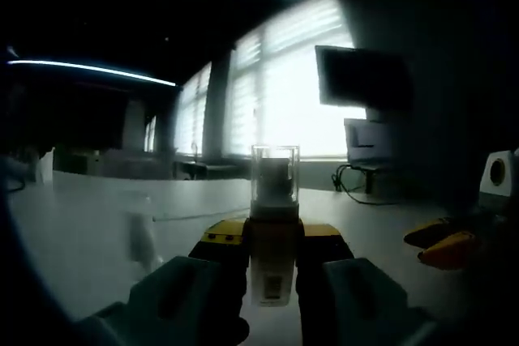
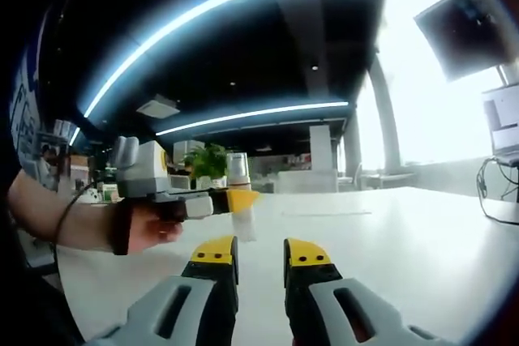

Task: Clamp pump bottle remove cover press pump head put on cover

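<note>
**Bottle clamped in the left gripper, clear cover on, right gripper standing off**

In the left gripper view, the left gripper had its yellow-tipped jaws pressed against the sides of the pump bottle, pinching its pale body low down. The bottle stood upright between them, and whether its base rested on the white table could not be told. The clear cover sat on top, with the pump head dimly visible through it. At the right edge of this view, the yellow tips of the right gripper lay well apart from the bottle. The bright windows behind left the bottle backlit and its label unreadable.

In the right gripper view, the right gripper had its jaws slightly apart with nothing between them, pointing over the table. To the left, a hand held the left gripper, closed on the bottle, whose cover rose above the jaws. A green plant stood behind.

The bottle looked small and light, probably stiff plastic with a smooth, somewhat slippery surface, so the grip on the body seemed well placed to resist a pull. The cover appeared thin and rigid; it would likely best be taken by its straight side walls, near the top, with a gentle squeeze and a lift along the bottle's axis. Removing the cover appeared to be the step in hand.
</note>
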{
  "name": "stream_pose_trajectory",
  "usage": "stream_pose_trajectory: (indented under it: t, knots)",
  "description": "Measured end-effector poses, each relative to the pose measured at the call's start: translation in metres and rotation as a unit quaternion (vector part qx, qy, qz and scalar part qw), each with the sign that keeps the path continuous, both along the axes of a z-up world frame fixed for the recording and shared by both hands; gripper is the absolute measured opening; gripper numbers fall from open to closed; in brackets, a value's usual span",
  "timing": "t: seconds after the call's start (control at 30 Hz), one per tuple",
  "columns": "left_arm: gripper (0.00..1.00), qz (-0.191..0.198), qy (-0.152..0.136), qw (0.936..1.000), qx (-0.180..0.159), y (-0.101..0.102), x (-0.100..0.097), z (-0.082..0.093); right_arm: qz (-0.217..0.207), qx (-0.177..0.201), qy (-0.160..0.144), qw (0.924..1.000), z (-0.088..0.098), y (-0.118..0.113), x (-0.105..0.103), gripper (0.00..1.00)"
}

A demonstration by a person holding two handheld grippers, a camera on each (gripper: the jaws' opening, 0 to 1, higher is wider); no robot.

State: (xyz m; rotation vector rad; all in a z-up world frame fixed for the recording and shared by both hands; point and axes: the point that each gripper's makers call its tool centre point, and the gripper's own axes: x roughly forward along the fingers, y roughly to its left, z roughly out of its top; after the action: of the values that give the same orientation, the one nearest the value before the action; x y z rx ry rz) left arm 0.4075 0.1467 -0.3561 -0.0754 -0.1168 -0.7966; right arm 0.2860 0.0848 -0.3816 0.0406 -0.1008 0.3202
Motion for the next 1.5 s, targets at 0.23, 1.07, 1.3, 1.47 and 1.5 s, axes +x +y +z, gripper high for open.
stream_pose_trajectory:
  t: [0.23, 1.07, 1.3, 1.47, 1.5]
  knots:
    - [0.13, 0.002, 0.007, 0.9999, -0.011, -0.011, 0.011, -0.003, 0.002, -0.008, -0.003, 1.0000, 0.000, 0.003, -0.001, 0.15]
    - [0.13, 0.040, 0.014, 0.9976, 0.055, -0.026, 0.034, -0.033, 0.003, -0.009, -0.004, 0.9999, 0.000, 0.002, -0.001, 0.15]
    - [0.13, 0.035, 0.016, 0.9979, 0.052, -0.029, 0.034, -0.034, 0.002, -0.010, -0.008, 0.9999, 0.001, 0.002, -0.001, 0.14]
    - [0.13, 0.020, 0.014, 0.9983, 0.052, -0.033, 0.031, -0.034, 0.001, -0.011, -0.008, 0.9999, 0.001, 0.002, -0.001, 0.14]
    - [0.13, 0.019, 0.017, 0.9984, 0.051, -0.032, 0.031, -0.034, 0.001, -0.011, -0.009, 0.9999, 0.002, 0.002, -0.002, 0.14]
